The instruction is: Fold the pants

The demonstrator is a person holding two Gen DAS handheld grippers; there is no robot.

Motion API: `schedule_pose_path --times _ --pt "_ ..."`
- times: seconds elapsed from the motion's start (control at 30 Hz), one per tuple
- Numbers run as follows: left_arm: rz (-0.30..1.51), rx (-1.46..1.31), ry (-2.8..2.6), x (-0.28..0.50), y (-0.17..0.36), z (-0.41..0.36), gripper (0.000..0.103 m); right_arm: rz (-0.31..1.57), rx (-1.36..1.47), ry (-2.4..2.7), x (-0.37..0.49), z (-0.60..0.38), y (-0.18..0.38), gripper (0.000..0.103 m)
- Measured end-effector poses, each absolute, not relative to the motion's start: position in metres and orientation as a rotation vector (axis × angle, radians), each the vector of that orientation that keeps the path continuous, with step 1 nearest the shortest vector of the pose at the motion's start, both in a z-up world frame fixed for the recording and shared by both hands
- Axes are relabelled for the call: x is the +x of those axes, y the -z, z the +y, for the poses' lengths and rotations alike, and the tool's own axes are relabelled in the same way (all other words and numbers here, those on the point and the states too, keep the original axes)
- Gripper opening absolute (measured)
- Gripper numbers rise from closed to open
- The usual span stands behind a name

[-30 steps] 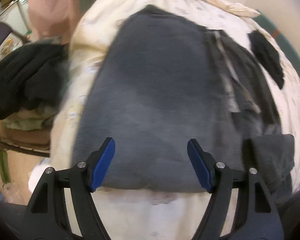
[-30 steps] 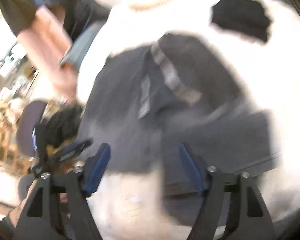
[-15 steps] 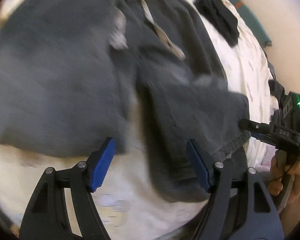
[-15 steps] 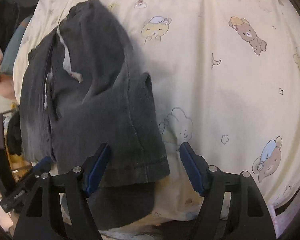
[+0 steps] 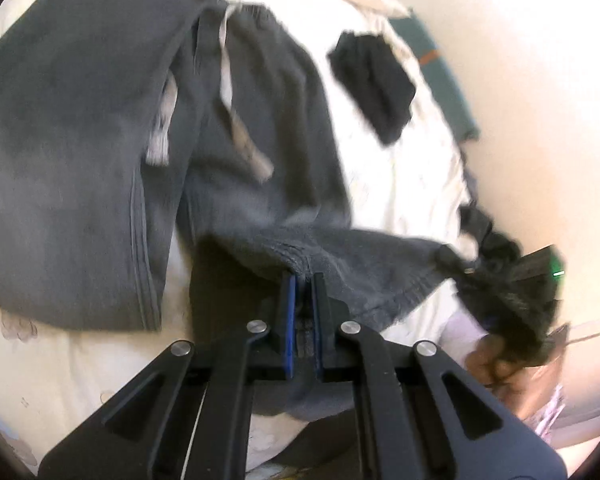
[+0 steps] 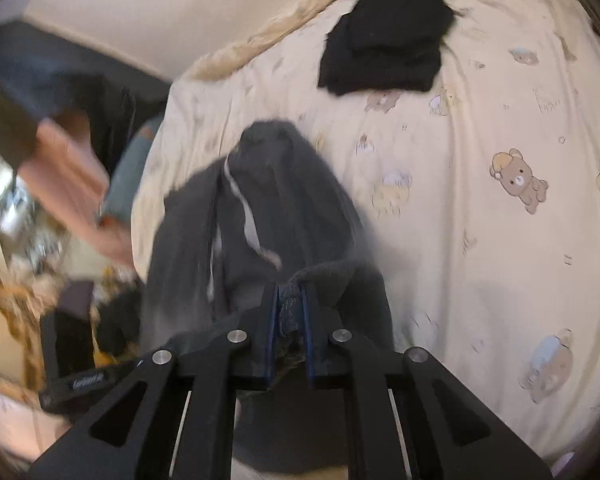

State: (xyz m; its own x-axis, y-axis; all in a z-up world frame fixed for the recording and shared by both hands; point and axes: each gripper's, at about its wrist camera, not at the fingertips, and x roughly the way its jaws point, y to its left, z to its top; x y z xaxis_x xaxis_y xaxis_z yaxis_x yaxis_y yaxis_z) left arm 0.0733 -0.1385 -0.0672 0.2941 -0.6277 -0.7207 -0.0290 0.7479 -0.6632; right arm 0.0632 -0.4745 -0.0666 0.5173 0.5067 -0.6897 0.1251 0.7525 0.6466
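Note:
Dark grey pants (image 5: 80, 152) with light drawstrings lie on a cream cartoon-print bed sheet (image 5: 400, 168); they also show in the right wrist view (image 6: 260, 208). My left gripper (image 5: 303, 280) is shut on the hem of one pant leg and lifts it off the sheet. My right gripper (image 6: 291, 292) is shut on the same hem further along; it shows in the left wrist view (image 5: 500, 276) at the right, with the hem stretched between the two.
A folded black garment (image 6: 384, 36) lies on the sheet (image 6: 480, 240) beyond the pants; it also shows in the left wrist view (image 5: 374, 80). A wall lies behind the bed. Cluttered floor and dark clothes sit off the bed's left side (image 6: 112, 320).
Both grippers were open above the pant leg half a second ago. Now both have closed on the hem and raised it off the sheet.

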Motion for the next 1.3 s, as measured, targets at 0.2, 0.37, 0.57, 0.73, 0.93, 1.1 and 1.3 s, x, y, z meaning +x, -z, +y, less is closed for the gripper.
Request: schedule_pose_path --times 0.2,0.37,0.57,0.73,0.93,1.1,1.3 --pt "1.248 -0.568 0.357 0.139 0.071 -0.137 0.005 1.075 0.828 -0.236 0.152 -0.471 0.094 0.012" --pt "1.269 -0.598 0.268 0.197 0.115 -0.132 0.012 1.184 0.819 -0.205 0.227 -0.463 0.147 0.017" --pt "1.269 -0.329 0.171 0.216 0.128 -0.126 0.043 1.201 0.787 -0.154 0.245 -0.461 0.159 0.045" --pt "1.169 -0.013 0.249 0.191 0.117 -0.144 0.076 1.148 0.531 -0.182 0.24 -0.45 0.122 0.064" --pt "1.22 0.152 0.258 0.208 0.145 -0.174 0.076 1.348 0.282 -0.27 0.237 -0.412 0.152 0.064" --pt "1.247 0.087 0.188 0.252 0.164 -0.179 0.076 1.324 0.059 -0.191 0.246 -0.39 0.169 0.064" --pt "1.279 -0.06 0.093 0.268 0.166 -0.159 0.076 1.197 0.262 0.038 0.255 -0.451 0.156 0.064"
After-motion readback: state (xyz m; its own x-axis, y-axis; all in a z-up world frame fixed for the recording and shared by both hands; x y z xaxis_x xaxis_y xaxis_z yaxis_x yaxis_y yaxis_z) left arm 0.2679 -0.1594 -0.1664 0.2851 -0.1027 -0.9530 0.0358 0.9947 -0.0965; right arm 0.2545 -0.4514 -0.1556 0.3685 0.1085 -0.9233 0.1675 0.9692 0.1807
